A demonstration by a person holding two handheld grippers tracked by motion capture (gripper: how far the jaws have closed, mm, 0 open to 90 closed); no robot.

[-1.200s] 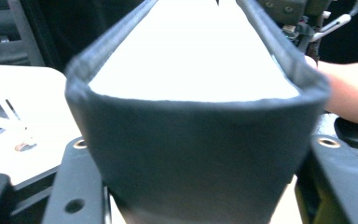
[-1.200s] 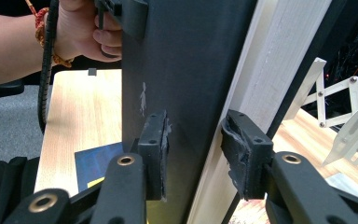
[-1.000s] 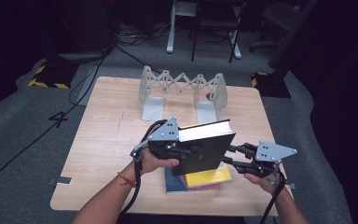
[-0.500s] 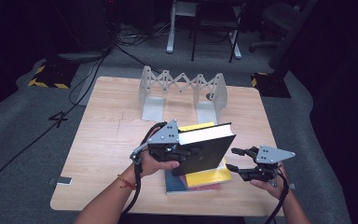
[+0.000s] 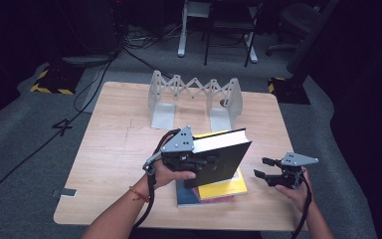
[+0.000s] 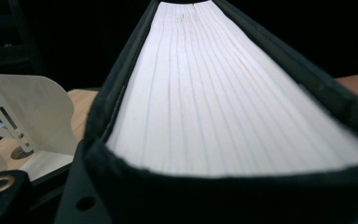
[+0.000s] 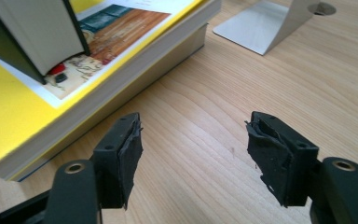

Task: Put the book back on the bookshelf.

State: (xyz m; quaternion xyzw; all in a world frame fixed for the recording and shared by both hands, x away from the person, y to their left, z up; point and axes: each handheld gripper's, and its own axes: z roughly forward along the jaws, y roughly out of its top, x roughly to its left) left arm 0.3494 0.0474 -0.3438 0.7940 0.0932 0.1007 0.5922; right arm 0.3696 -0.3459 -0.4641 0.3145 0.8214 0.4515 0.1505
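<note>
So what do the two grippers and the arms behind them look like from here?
Both grippers, left gripper and right gripper, are black with a grey three-cornered plate on top and a black cable trailing back. The right jaws carry worn black pads. Forearms are bare; a red-orange band circles the left wrist.

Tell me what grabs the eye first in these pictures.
First comes the thick black book, held up on edge in the left claw above a stack of books topped by a yellow one, near the table's front edge. To its right the right claw hovers open and empty over bare wood. Behind, a white folding book rack stands at the table's far side.
</note>
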